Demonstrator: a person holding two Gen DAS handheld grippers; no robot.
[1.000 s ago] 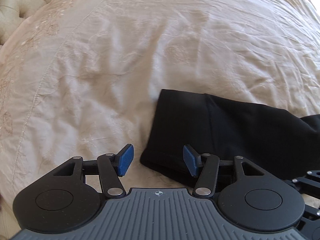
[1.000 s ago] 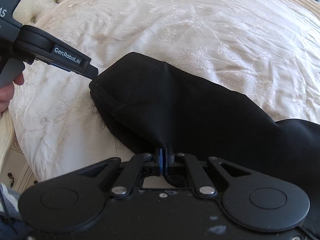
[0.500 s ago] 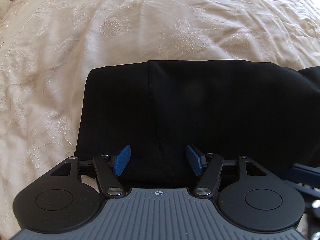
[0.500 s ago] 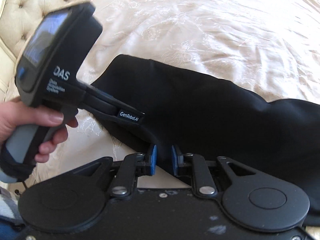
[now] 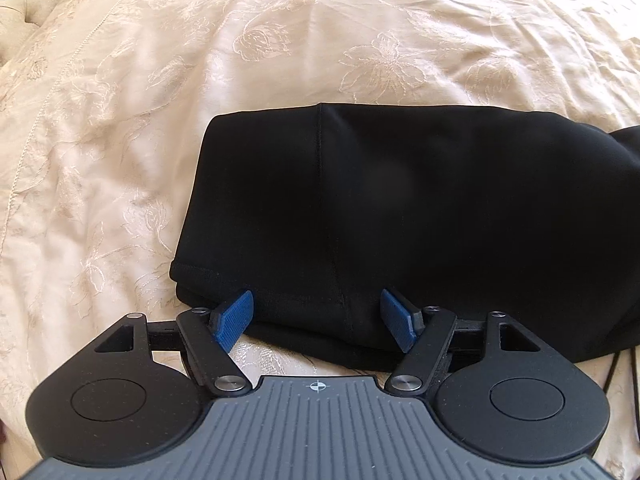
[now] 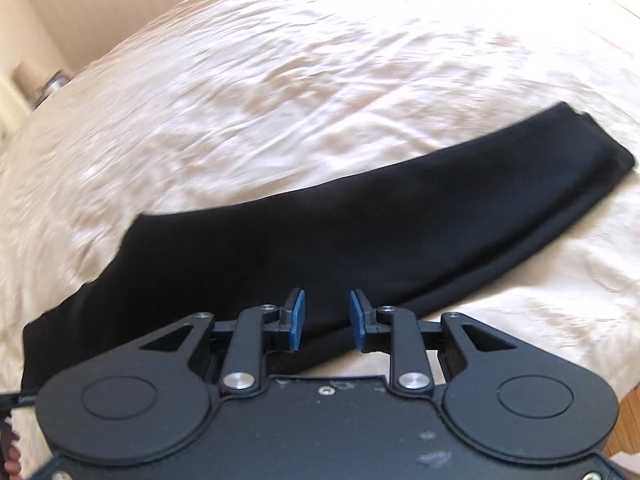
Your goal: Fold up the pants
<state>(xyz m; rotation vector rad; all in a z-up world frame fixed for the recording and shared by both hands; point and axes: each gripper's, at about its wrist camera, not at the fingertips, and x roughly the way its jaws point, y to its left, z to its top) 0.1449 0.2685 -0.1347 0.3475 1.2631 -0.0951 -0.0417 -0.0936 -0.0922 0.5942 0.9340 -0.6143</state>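
Note:
Black pants (image 5: 400, 216) lie flat on a cream embroidered bedspread (image 5: 200, 60). In the left wrist view their hemmed end is just ahead of my left gripper (image 5: 316, 318), which is open with its blue pads over the near edge of the cloth, holding nothing. In the right wrist view the pants (image 6: 360, 232) stretch as a long black band from lower left to upper right. My right gripper (image 6: 326, 320) is open and empty just above their near edge.
A tufted headboard (image 5: 24, 0) shows at the upper left of the left wrist view. In the right wrist view the bed edge and wood floor (image 6: 628, 432) are at lower right, and a wall with a small object (image 6: 52, 84) at upper left.
My right gripper opened, let go of the pants and swung to the right along them. My left gripper moved in over the hem end and stays open.

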